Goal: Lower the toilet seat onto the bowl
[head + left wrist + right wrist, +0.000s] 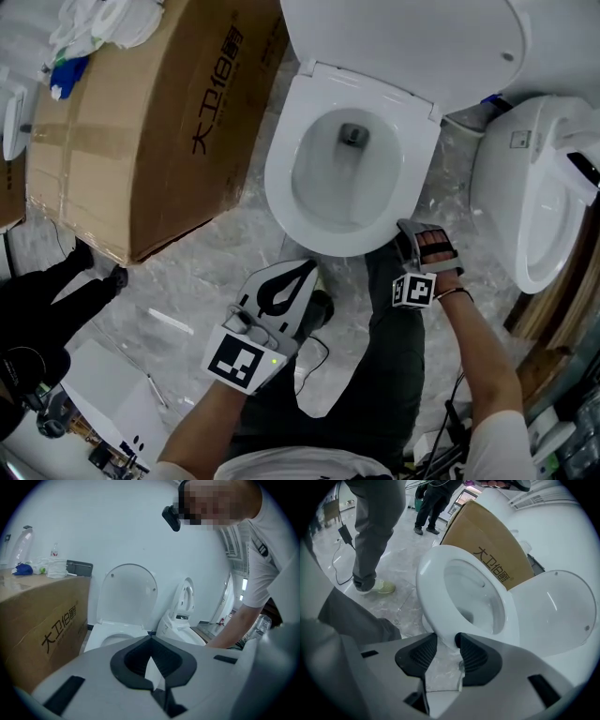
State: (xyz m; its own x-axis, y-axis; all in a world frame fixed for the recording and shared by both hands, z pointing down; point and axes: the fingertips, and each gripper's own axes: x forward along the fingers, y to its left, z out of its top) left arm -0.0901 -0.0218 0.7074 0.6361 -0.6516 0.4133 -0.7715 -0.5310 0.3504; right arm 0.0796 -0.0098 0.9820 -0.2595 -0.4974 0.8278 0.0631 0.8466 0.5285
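The white toilet seat (281, 178) lies flat on the bowl, and its lid (412, 47) stands raised behind it. My right gripper (417, 232) is at the seat's front right edge. In the right gripper view the seat's front rim (433, 588) dips between the two ribbed black pads (473, 656) of that gripper (446, 649); the jaws stand apart with a gap on either side of the rim. My left gripper (305, 270) hangs lower, in front of the bowl, tips together and empty. It (150, 639) faces the lid (129, 592).
A big cardboard box (141, 131) stands close on the toilet's left. A second white toilet (534, 197) is at the right. My own legs are directly below. Another person's dark trousers (47, 300) and white sheets (112, 384) occupy the floor at the left.
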